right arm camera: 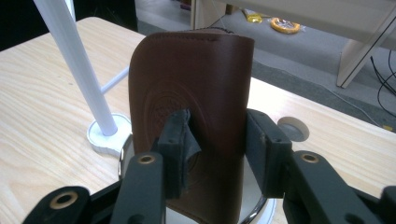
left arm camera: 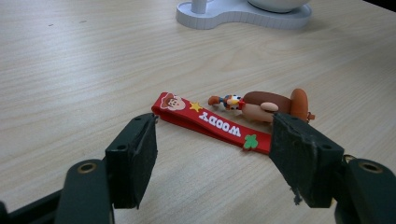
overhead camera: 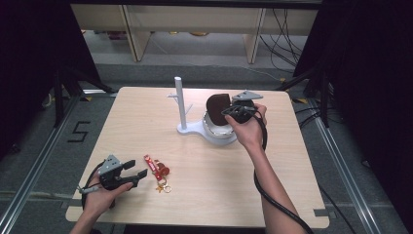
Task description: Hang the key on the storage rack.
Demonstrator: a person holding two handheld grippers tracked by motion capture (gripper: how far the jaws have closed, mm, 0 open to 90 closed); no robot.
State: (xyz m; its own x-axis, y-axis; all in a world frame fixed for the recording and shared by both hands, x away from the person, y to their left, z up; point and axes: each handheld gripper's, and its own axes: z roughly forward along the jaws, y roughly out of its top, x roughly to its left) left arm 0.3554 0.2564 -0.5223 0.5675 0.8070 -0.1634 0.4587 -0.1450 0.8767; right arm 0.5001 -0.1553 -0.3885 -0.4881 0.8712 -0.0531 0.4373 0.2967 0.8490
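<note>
We are holding a brown leather pouch (right arm camera: 191, 112) upright in the right gripper (right arm camera: 217, 140), whose fingers (right arm camera: 180, 140) are clamping it from both sides, one pad pressing into the embossed front face and the other against its far edge. In the high view the right gripper (overhead camera: 234, 111) is keeping the pouch (overhead camera: 217, 105) above the round dish (overhead camera: 220, 134) at one end of the white stand (overhead camera: 187, 129), toward the far right part of the table (overhead camera: 146, 117); whether the pouch's bottom is touching the dish we cannot tell, since the fingers and the leather are covering that spot. The stand's thin white post (overhead camera: 180, 100) with its short side pegs is rising just to the left of the pouch, apart from it. We are resting the left gripper (overhead camera: 130, 171) low over the near left part of the table, its fingers (left arm camera: 135, 154) spread wide and gripping nothing. Just ahead of them a red strap keychain (left arm camera: 210, 123) printed with "WOODY" is lying flat on the table, with a small cowboy figure charm (left arm camera: 266, 105) at its far side and a gold ring (overhead camera: 167, 187) beside it; one end of the strap is sitting just beyond the left finger, the other just beside the right finger, not between the pads.
</note>
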